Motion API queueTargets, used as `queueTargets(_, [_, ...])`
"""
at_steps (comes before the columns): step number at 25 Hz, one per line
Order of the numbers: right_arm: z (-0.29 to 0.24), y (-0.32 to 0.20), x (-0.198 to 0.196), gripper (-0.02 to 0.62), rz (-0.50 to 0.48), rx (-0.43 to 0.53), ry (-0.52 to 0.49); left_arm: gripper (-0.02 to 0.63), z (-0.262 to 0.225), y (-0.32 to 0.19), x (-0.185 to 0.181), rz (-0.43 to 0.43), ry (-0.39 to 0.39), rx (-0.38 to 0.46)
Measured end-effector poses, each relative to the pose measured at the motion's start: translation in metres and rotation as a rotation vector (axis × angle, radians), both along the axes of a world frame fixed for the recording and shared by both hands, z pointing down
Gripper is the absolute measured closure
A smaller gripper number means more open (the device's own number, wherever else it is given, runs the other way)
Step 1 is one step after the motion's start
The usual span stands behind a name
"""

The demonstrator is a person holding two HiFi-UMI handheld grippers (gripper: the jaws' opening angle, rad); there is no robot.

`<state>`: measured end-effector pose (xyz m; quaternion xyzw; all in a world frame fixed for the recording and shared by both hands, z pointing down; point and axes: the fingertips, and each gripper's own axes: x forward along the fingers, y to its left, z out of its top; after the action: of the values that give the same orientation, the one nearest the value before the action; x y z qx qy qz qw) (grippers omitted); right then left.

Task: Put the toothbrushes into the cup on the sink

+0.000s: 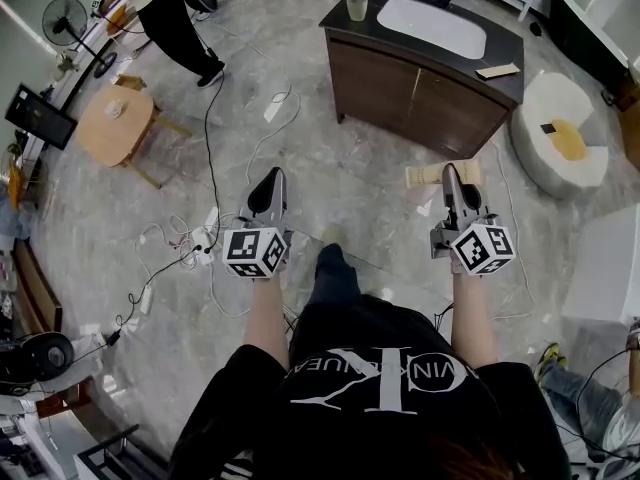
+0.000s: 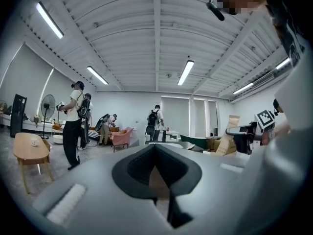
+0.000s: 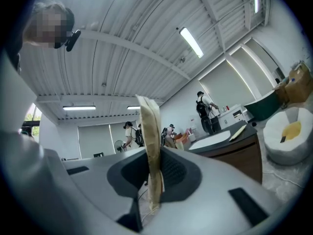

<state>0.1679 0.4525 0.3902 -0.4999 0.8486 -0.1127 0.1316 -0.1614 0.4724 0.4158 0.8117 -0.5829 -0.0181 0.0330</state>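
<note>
My right gripper [image 1: 451, 176] is clamped on a flat tan toothbrush pack [image 1: 427, 176]; my left gripper [image 1: 272, 178] has its jaws together, empty. Bare floor [image 1: 350, 158] lies open ahead up to the sink cabinet [image 1: 420, 93]. The cup [image 1: 357, 7] stands at its far left corner, a second pack [image 1: 497, 70] near its right edge. Cables [image 1: 212, 108] trail left, a white pouf [image 1: 545, 143] sits right

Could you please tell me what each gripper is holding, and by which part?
The right gripper clamps a flat tan packet near one end; the left gripper holds nothing.
</note>
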Motion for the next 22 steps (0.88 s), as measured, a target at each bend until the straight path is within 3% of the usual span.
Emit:
queueTargets(10, [-0.003,-0.108,-0.020,0.545,0.023,-0.015,0.004,0.594,0.004,-0.113,-0.032,-0.008,0.055,-0.018])
queueTargets(22, [0.002,-0.221,-0.067,0.545,0.057,-0.052,-0.022,0.594,0.005,-0.232,-0.074,0.036,0.038,-0.040])
